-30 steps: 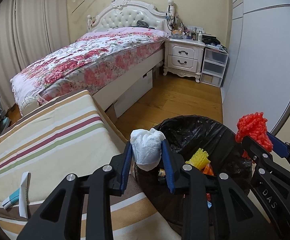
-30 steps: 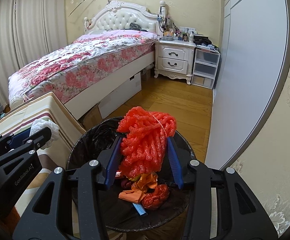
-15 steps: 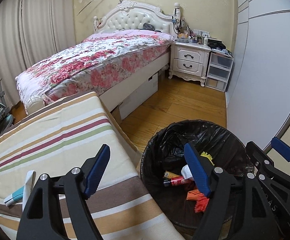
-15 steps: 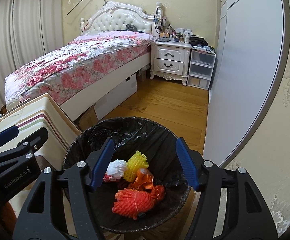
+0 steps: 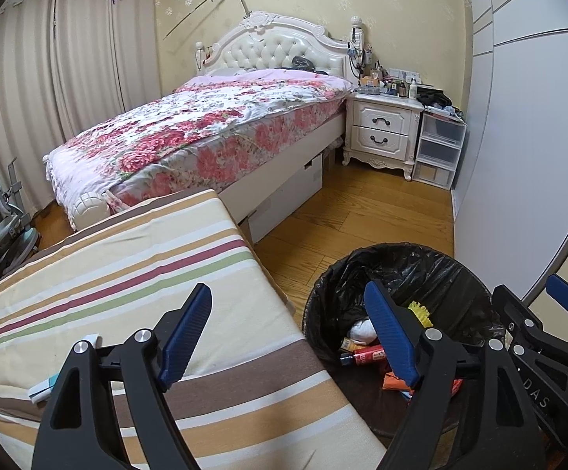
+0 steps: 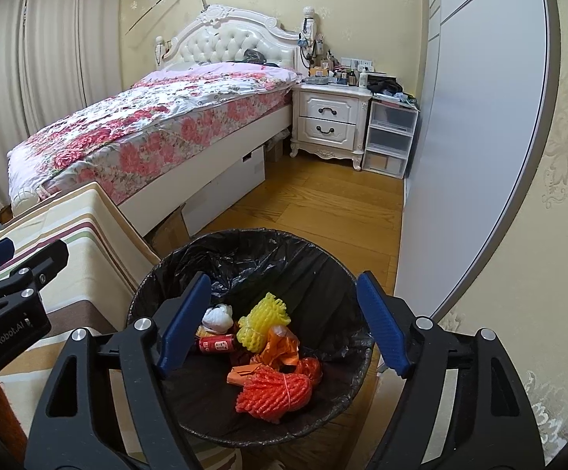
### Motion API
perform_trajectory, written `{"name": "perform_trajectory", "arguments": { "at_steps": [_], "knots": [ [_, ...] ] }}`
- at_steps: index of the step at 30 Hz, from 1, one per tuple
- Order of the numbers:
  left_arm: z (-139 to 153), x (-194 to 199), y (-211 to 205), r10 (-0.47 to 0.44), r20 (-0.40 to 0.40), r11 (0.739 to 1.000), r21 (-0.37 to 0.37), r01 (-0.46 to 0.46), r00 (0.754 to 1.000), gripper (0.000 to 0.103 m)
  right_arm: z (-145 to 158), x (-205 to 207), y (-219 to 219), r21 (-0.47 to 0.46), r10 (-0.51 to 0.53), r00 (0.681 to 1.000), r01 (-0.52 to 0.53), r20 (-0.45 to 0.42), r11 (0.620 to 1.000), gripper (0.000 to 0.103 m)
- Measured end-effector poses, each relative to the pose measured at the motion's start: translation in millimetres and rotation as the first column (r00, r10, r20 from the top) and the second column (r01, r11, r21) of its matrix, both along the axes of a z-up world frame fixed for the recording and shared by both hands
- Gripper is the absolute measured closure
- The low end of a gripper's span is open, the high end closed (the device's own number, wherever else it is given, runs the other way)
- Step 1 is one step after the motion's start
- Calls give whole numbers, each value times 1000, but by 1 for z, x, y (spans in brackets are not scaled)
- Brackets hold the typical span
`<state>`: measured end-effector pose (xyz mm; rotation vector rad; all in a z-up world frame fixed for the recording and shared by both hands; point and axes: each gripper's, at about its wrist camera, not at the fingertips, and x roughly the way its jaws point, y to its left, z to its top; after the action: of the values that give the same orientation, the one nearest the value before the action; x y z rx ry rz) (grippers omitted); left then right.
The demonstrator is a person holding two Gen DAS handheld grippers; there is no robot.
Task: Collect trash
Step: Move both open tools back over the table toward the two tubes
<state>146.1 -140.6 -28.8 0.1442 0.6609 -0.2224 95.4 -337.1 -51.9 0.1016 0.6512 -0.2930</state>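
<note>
Left gripper (image 5: 288, 329) jaws spread wide and opening, nothing between them; it hangs over the edge of the striped tabletop (image 5: 135, 274), lower centre of frame. Right gripper (image 6: 284, 321) also wide and opening, empty, straight above the trash bin (image 6: 245, 243).

Left view only: a white and teal tube (image 5: 43, 385) lying on the tabletop at lower left, partly hidden by the gripper arm. The bin (image 5: 433, 262) sits lower right there, contents half blocked by the blue finger.

Right view only: full look into the black-lined bin. Inside: orange foam net (image 6: 274, 393) at the front, yellow foam net (image 6: 262, 321) in the middle, crumpled white tissue (image 6: 217, 317) at the left, red can (image 6: 217, 344) below it, orange wrapper (image 6: 280, 346) between the nets. All rest on the bin bottom.

Background in both: floral bed (image 6: 147, 129), white nightstand (image 6: 329, 117), wood floor (image 6: 315, 203).
</note>
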Motion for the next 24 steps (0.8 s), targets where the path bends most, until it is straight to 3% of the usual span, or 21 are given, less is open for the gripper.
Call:
{"name": "perform_trajectory", "arguments": {
  "at_steps": [15, 24],
  "knots": [
    [5, -19, 78, 109, 18, 994, 11, -109, 994, 25, 7, -7, 63, -16, 125, 992, -125, -6, 992, 27],
    [0, -30, 156, 248, 4, 969, 9, -248, 969, 25, 8, -1, 132, -22, 268, 963, -268, -28, 963, 27]
  ]
}}
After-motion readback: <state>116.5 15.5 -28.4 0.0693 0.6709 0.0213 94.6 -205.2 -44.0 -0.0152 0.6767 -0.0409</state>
